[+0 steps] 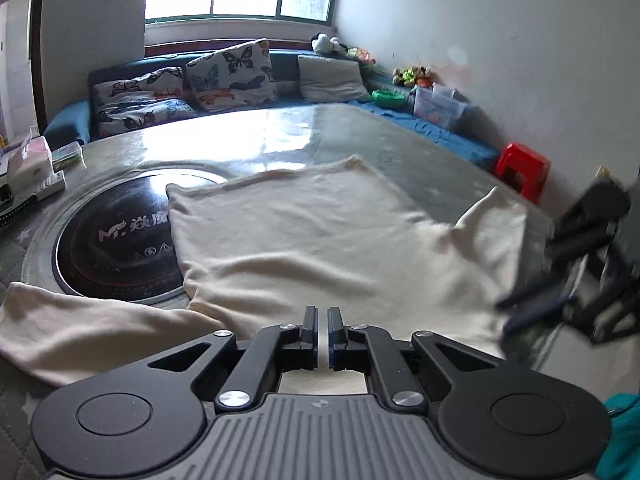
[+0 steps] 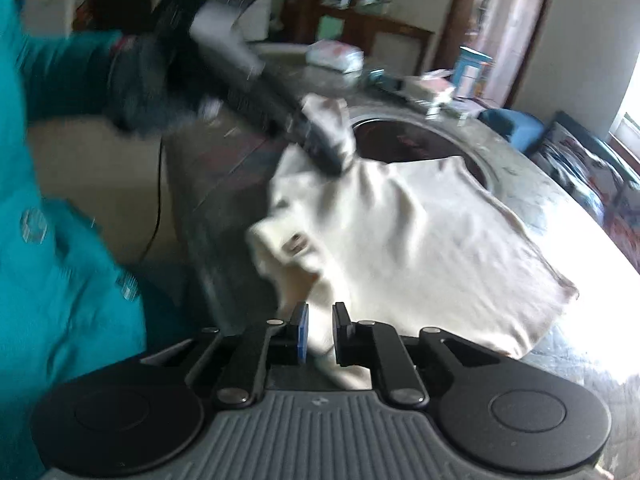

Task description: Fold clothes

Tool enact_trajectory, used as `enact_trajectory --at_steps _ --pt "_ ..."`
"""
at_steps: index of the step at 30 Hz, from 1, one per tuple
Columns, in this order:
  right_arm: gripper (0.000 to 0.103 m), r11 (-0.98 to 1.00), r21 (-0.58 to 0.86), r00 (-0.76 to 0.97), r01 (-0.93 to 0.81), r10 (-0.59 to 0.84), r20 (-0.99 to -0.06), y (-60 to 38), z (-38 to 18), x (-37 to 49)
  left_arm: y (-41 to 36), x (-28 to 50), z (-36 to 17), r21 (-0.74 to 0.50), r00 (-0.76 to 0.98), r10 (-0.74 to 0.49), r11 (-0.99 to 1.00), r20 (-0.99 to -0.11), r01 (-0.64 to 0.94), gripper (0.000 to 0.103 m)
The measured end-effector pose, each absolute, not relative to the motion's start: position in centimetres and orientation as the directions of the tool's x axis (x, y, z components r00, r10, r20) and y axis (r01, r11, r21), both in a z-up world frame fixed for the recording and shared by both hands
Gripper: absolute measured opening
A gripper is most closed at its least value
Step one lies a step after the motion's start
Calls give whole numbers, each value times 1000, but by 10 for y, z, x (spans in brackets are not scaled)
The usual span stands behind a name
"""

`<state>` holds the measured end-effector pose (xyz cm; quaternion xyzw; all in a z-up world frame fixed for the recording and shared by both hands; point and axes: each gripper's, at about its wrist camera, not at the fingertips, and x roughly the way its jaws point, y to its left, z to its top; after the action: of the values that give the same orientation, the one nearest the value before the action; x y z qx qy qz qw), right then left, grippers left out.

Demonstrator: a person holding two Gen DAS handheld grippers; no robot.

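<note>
— Two grips on one cream garment [image 1: 320, 240], which lies on the desk [image 1: 420, 148] beside the round black cooktop [image 1: 116, 248]. How do the jaws stand?

— Left gripper [image 1: 322, 328]: jaws closed on the near hem, I think; blur hides the bite. Right gripper [image 2: 320, 334]: jaws pinching a bunched fold.

— Risk?

— Right of the cooktop, that bunch is thick and uneven. Lift unevenly and it may slip free, or the fold lands crooked.
</note>
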<state>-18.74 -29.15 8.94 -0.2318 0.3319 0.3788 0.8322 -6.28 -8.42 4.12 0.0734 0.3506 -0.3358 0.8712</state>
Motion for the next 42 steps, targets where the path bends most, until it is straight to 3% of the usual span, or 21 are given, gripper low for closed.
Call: enact_trajectory --at_steps 7,13,22,27,31,42 --pt "21 689 -112 526 -716 427 -735 -292 75 -160 -59 -65 20 -125 507 -462 816 -728 564 6" --pt "21 677 -80 468 -732 415 -780 -291 57 -148 -45 -67 27 -141 483 -454 821 -749 554 7" --pt "23 783 -24 529 -621 396 -751 -304 65 -89 -75 -19 39 -196 543 -498 832 -676 519 7" --pt "24 835 -10 546 -551 351 -761 -316 55 -60 -63 -2 19 -182 539 -428 875 -726 449 7" --pt "26 869 7 552 -496 322 -769 -338 52 -53 -41 -8 20 -246 525 -461 869 -715 428 7" --pt "27 931 58 599 -361 279 -751 -359 60 11 -53 -2 21 -217 538 -450 870 -712 442 12"
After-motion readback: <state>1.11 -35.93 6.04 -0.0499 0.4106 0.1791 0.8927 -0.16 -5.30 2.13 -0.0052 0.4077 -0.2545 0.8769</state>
